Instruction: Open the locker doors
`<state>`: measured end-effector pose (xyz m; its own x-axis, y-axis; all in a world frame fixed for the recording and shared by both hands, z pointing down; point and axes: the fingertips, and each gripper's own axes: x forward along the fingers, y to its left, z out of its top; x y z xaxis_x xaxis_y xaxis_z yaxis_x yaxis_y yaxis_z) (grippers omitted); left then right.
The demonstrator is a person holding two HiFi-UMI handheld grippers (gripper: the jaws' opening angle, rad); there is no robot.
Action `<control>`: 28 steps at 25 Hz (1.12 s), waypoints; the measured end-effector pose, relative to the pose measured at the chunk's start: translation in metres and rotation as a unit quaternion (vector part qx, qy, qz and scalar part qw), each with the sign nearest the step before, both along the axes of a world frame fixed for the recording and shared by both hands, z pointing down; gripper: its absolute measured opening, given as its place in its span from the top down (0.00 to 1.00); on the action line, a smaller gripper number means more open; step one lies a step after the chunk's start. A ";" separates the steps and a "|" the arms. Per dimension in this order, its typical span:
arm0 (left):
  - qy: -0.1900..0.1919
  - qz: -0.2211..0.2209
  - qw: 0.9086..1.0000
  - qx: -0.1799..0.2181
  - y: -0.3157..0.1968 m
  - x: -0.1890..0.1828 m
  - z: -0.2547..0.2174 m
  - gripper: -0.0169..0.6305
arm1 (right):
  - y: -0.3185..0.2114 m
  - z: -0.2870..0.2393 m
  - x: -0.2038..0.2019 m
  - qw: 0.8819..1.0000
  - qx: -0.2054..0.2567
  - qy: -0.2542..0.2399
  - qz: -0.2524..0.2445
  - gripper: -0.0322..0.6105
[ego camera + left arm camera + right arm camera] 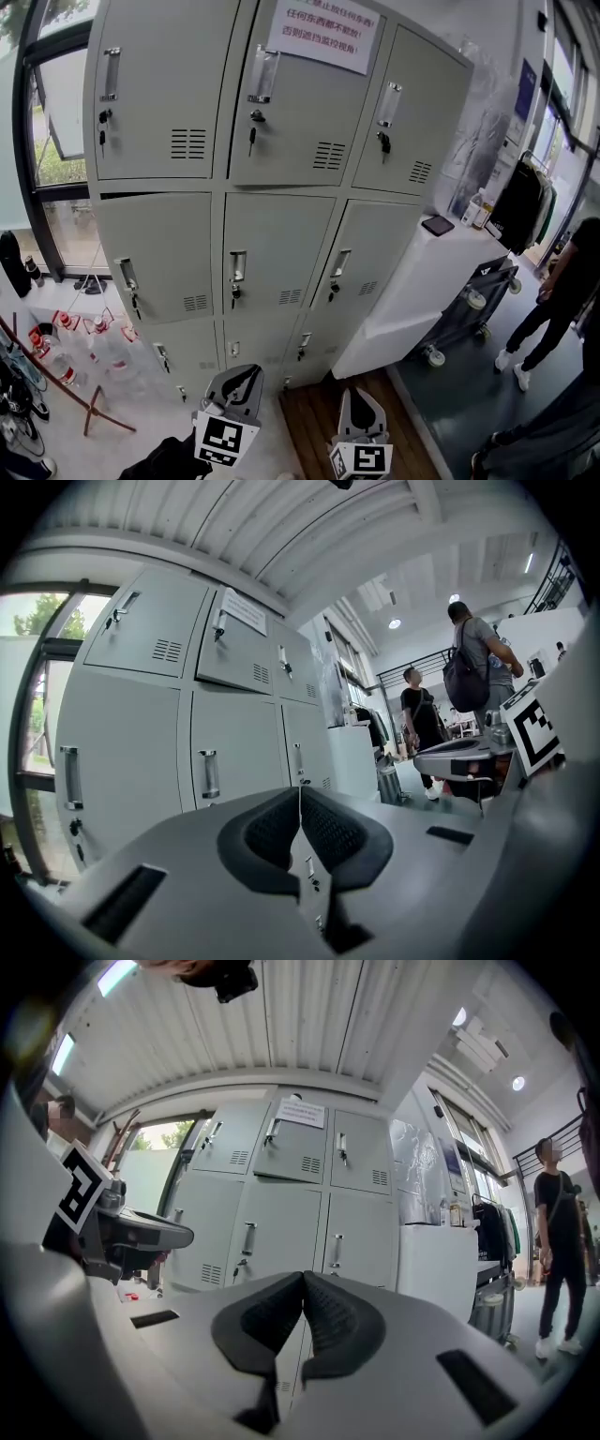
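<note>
Window wall and grey floor flank the locker bank (272, 187), its keyed doors (277, 253) facing, well apart from, the left gripper (249, 371) and right gripper (360, 394), both low and level, jaws pressed together on nothing, likely because no handle (238, 265) is within reach yet

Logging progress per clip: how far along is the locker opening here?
Done: at most the top middle door, bearing the notice, looks slightly ajar; the other locker doors sit flush. In hand: nothing; left gripper and right gripper are shut, empty, short of them. Left: pulling the doors open by their handles.
</note>
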<state>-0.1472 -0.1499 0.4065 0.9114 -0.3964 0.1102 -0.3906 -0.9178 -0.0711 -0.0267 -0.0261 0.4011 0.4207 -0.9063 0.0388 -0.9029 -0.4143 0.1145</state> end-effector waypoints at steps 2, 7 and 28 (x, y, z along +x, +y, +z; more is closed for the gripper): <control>0.000 0.002 1.000 -0.001 -0.008 0.009 0.000 0.94 | -0.008 0.000 0.008 1.000 0.001 -0.001 0.001 0.93; 0.002 -0.005 1.000 0.000 -0.031 0.038 0.002 0.94 | -0.032 0.010 0.040 1.000 -0.021 0.011 -0.010 0.93; -0.037 -0.107 0.994 -0.014 -0.143 0.177 0.029 0.94 | -0.186 0.038 0.202 0.992 -0.029 -0.037 -0.113 0.93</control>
